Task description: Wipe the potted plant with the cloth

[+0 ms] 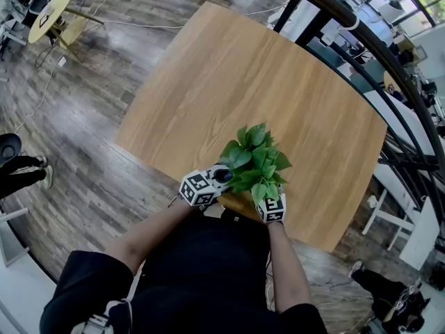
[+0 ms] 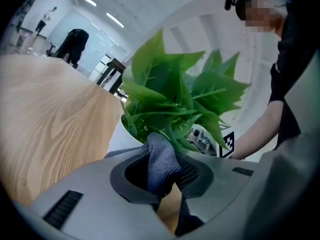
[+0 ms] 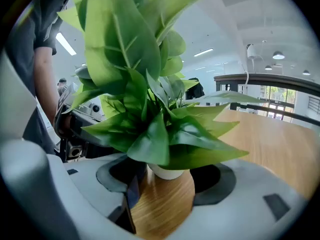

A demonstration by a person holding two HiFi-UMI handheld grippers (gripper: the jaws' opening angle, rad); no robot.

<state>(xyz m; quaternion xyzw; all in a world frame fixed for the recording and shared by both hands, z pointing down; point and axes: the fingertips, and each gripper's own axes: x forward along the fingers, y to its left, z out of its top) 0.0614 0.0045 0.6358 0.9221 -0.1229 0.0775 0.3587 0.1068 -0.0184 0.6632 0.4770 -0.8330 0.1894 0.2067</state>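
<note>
On the near edge of the wooden table (image 1: 229,82) | potted plant (image 1: 255,164) (white pot (image 3: 167,173)) | left gripper (image 2: 165,171) clamped on grey cloth (image 2: 161,159), at the leaves (image 2: 175,104) | right gripper (image 3: 167,184) jaws apart, flanking pot | plank floor (image 1: 83,117), dark railing (image 1: 375,47) beyond

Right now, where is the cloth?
In the left gripper view the grey cloth sits pinched in the left gripper, pressed against lower leaves of the potted plant near the table edge.

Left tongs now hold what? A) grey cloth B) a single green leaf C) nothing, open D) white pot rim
A: the left gripper view shows the left tongs shut on a folded grey cloth, its tip up at the leaves of the green leafy potted plant.
</note>
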